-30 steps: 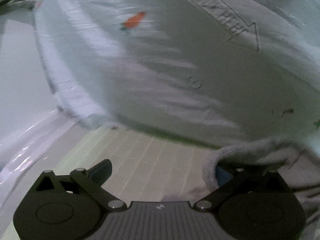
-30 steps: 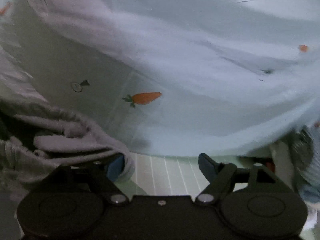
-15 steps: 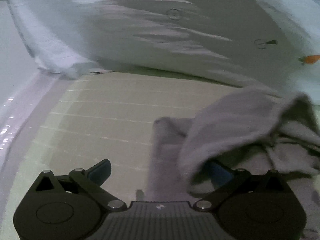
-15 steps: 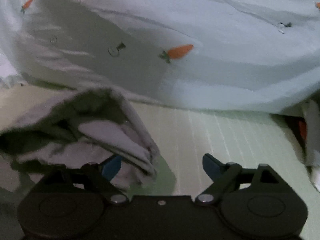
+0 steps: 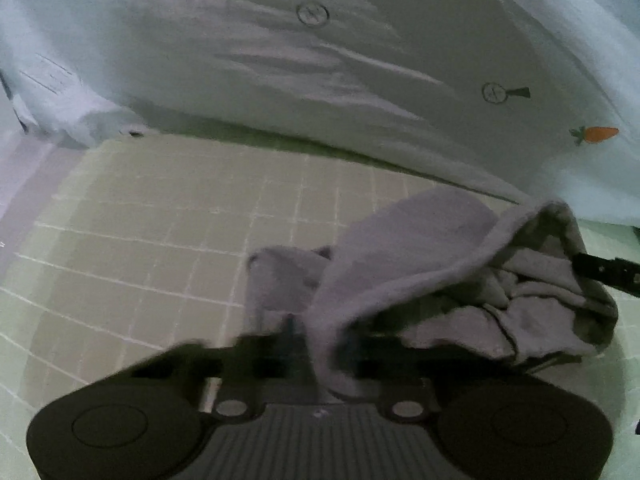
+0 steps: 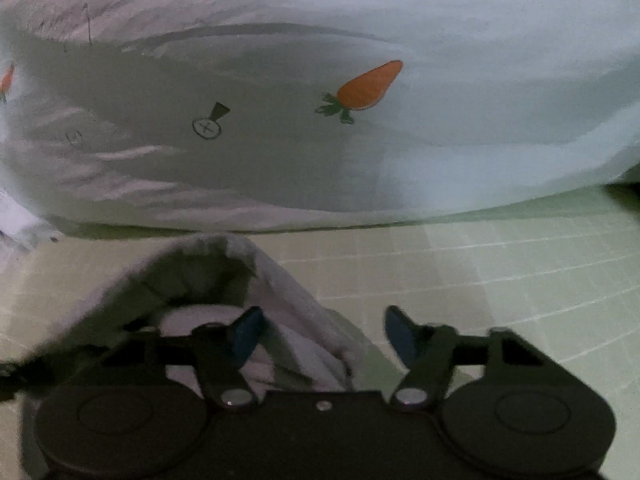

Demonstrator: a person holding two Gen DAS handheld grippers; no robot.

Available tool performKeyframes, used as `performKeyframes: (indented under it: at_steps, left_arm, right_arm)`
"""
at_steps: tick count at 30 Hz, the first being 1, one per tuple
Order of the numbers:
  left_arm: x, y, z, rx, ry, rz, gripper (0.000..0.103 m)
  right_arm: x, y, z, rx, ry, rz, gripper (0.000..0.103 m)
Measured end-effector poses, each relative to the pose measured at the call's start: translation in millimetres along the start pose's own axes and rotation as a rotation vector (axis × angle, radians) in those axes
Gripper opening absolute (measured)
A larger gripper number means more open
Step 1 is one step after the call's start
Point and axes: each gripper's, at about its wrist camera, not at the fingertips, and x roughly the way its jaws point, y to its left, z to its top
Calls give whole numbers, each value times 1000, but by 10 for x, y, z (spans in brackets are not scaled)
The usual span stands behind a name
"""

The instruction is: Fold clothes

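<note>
Grey fleecy garment (image 5: 420, 256) bunched in closing left gripper (image 5: 320, 344).

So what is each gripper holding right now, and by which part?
The left gripper is closing on a fold at the near edge of the grey garment. The right gripper, closing, has the garment's edge between its fingers, not yet pinched.

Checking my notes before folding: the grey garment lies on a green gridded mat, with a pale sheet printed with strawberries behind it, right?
Not quite: the prints on the pale sheet are carrots, as the right wrist view shows. The grey garment does lie on the green gridded mat.
</note>
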Motion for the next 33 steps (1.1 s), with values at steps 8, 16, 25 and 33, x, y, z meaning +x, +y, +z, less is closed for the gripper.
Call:
performKeyframes:
  at_steps: [8,16,25,33]
  left_arm:
    - [-510,205,27,-125,-159,-52,9]
    - [-656,342,-489,-179,-61,-39,20]
    - [-914,253,-962,-160,13,56,88]
    - [-1043,418,-1608,-177,163,93,88]
  right_arm:
    - [-503,32,-30,-54,-124,5,5]
    - [-1259,134,-536,-95,-150,56,5]
    - [-1579,208,-1117,-116,-38,9,88]
    - [-1873,24,-1684,-89,101,-24,95]
